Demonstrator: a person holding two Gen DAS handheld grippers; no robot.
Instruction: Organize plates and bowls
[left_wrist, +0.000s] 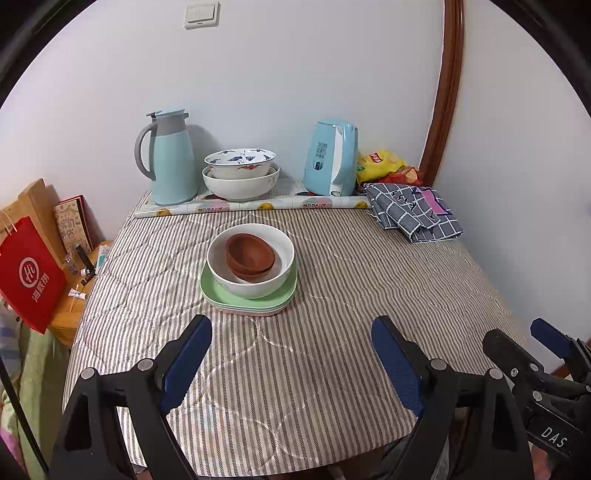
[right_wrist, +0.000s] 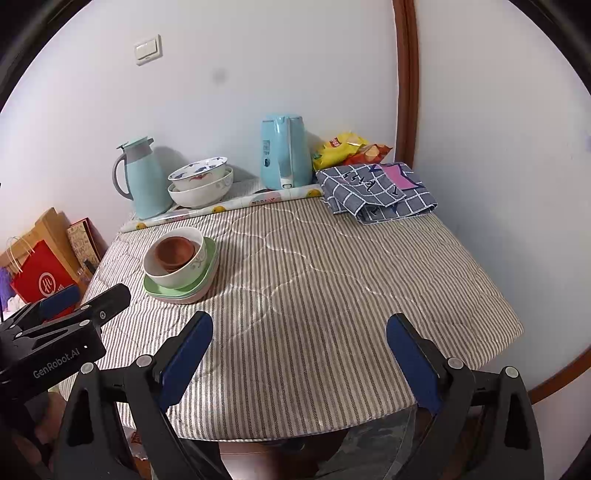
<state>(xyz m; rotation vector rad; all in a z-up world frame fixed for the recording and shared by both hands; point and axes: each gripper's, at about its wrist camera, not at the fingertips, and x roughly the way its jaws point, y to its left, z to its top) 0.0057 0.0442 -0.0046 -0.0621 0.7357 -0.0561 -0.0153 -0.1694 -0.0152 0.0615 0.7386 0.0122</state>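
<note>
My left hand-held gripper (left_wrist: 291, 363) and right hand-held gripper (right_wrist: 299, 363) both hang released above the near edge of the counter (left_wrist: 332, 288), grasping nothing. Mid-counter, brown bowls (left_wrist: 250, 256) nest in a white bowl (left_wrist: 255, 282) atop green plates (left_wrist: 218, 293). I expect rigid, slick, breakable crockery, best pinched at the rim.

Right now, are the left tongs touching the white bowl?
Apart. Left wrist view shows the open left tongs well short of the white bowl, with bare striped cloth between them.

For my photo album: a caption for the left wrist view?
Open left tongs face brown bowls nested in a white bowl on green plates.
</note>
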